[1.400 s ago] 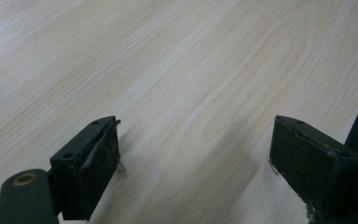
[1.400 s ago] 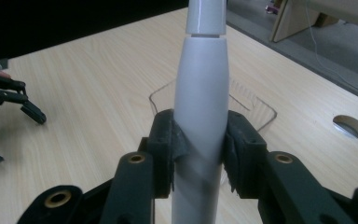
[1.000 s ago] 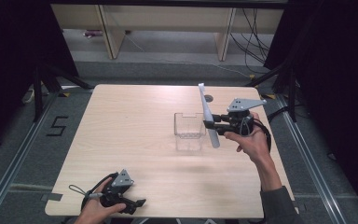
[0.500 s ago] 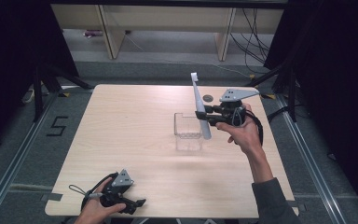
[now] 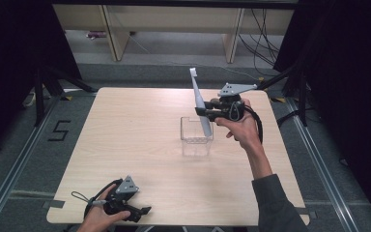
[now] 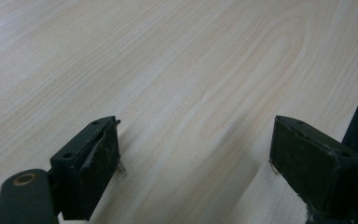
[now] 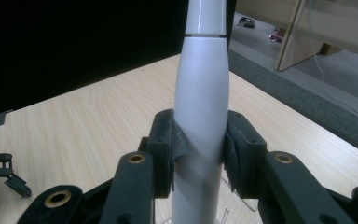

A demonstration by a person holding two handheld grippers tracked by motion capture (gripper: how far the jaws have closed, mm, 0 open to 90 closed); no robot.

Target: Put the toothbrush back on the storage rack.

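A long white toothbrush-like stick (image 5: pixel 198 99) stands tilted, head up and away, with my right gripper (image 5: pixel 204 115) shut on its thick lower part. Seen along the jaws in the right gripper view, both pads press the white handle (image 7: pixel 203 84) of that stick, held by the right gripper (image 7: pixel 200 151). Its lower end hangs at the right rim of a clear plastic box (image 5: pixel 195 141) on the table; whether it is inside I cannot tell. My left gripper (image 5: pixel 143 212) rests at the table's front left, jaws open. In the left gripper view the left gripper (image 6: pixel 193 158) has only bare wood between its jaws.
The light wooden table (image 5: pixel 125 130) carries nothing but the box and the grippers. Wooden shelving (image 5: pixel 174 29) and cables lie on the floor beyond the far edge. Dark stands flank both sides. The left gripper's jaw tips (image 7: pixel 2 172) show far off in the right gripper view.
My right hand has carried the white stick leftward and slightly up, from beside the box's right side to over its right rim. The left hand has stayed still.
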